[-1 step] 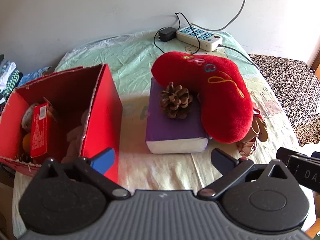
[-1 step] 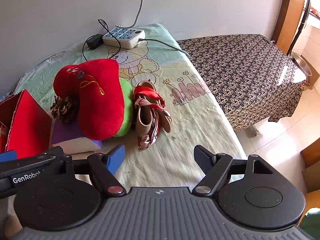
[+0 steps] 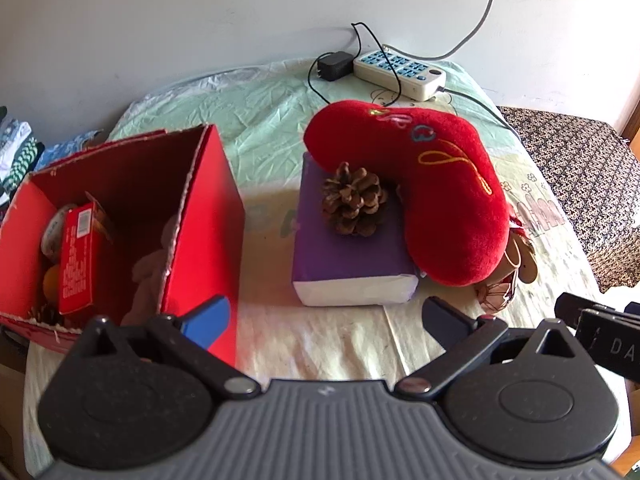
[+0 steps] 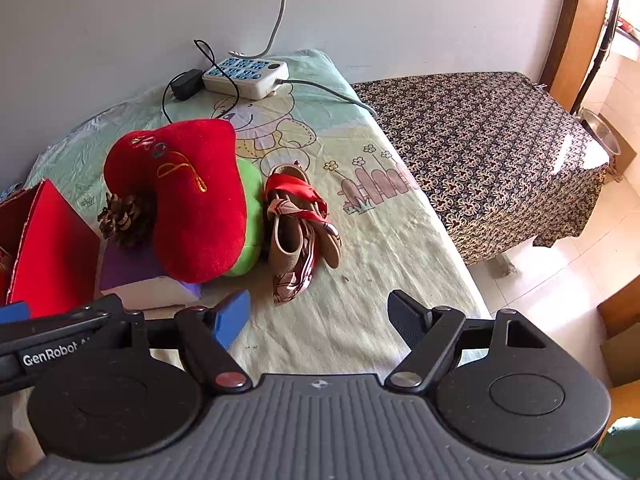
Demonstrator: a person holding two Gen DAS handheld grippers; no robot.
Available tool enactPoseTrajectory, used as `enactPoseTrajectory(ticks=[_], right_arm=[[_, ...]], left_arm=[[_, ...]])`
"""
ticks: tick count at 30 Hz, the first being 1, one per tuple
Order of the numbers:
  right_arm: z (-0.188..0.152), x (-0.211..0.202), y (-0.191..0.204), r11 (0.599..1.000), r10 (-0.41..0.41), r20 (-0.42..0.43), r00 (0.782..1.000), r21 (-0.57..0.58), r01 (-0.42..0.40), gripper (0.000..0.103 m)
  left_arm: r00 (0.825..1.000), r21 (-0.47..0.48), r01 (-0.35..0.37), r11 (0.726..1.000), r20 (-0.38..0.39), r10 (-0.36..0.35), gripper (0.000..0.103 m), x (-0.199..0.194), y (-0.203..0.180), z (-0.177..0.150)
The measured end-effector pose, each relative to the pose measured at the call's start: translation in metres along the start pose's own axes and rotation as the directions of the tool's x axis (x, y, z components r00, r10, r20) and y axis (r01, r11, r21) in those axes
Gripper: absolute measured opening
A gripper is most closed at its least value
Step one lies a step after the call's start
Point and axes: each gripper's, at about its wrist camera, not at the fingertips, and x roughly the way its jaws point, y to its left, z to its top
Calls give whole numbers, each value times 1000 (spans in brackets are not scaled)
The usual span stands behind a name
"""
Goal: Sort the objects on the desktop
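Observation:
A red cardboard box [image 3: 208,216] stands open at the left, holding a red packet [image 3: 76,256], an orange [image 3: 52,284] and other small items. Right of it lies a purple tissue pack [image 3: 348,252] with a pine cone [image 3: 354,204] on top. A red heart-shaped plush [image 3: 440,192] leans over the pack's far right side, with a green cushion [image 4: 248,220] under it. Beside them lies a tan shoe wrapped in a red patterned scarf [image 4: 296,224]. My left gripper [image 3: 324,316] is open in front of the tissue pack, holding nothing. My right gripper [image 4: 320,312] is open near the shoe, also holding nothing.
A white power strip [image 3: 400,72] and a black charger [image 3: 332,66] with cables lie at the back by the wall. A second table under a dark patterned cloth [image 4: 480,152] adjoins on the right. The green cartoon tablecloth [image 4: 380,240] ends at the right edge, above tiled floor.

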Motion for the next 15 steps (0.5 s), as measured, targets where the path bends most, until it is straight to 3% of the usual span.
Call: enactPoseTrajectory(ticks=[6, 10, 15], right_arm=[[-5, 15, -2, 997, 64, -54, 996, 49, -62, 78], [-12, 17, 13, 1000, 15, -33, 999, 13, -15, 76], [-14, 30, 18, 1000, 19, -29, 999, 5, -18, 74]], left_arm=[[996, 12, 71, 997, -59, -70, 102, 8, 5, -1], [996, 35, 55, 998, -67, -53, 102, 14, 8, -2], [995, 31, 46, 998, -87, -43, 102, 27, 0, -5]])
